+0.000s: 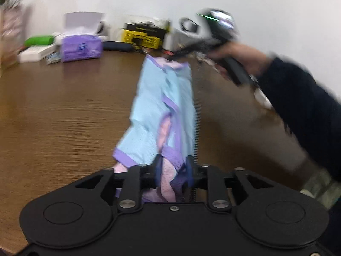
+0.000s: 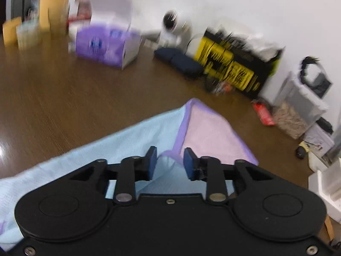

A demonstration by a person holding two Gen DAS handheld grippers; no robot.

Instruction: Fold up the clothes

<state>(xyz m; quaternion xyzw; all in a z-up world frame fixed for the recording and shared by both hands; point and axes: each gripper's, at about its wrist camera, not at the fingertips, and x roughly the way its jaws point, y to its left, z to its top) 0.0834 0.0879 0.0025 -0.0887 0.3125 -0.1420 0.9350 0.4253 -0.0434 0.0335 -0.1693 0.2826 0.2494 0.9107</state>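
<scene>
The light blue garment (image 1: 164, 111) with purple trim hangs stretched above the brown worktop (image 1: 64, 111), likely to straighten it for folding. The left gripper (image 1: 173, 168) has cloth bunched between its jaws. The right gripper (image 2: 168, 163) has jaws apart, cloth lying loose between them.

No legible text or labels.

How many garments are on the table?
1: a light-blue jersey with purple trim, stretched across the brown table, one end between the left hand-held gripper fingers, the far end at the right hand-held gripper. Others may lie outside both views.
</scene>
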